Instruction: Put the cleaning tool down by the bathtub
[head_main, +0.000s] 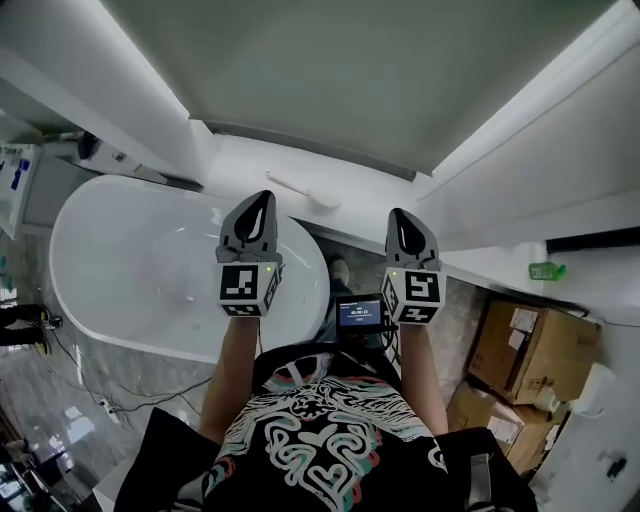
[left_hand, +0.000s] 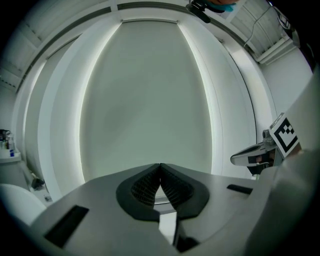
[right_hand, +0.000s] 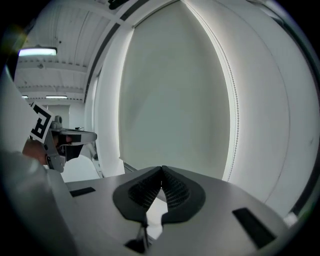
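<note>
Cleaning tool (head_main: 305, 191), taken to be the slim white handled thing, lay flat on the white ledge (head_main: 370, 195) past the fingertips of both claws, a little right of the left gripper (head_main: 260, 200) and left of the right gripper (head_main: 403, 218). Nothing touched it. Bathtub (head_main: 130, 270) sat below and left of the left claw, its rim close beside the tool's ledge. Both claws were closed tip to tip with nothing between the ribbed pads, so the tool seemed already set down. Judged the step in hand to be the retreat. To do it well, keep both claws high and draw them back toward the body, without sweeping across the ledge, since a nudge could roll the tool into the tub. Only the head view showed tool, ledge and tub. Each gripper view showed its own closed jaws, a pale wall panel ahead, and the other claw off to one side.
</note>
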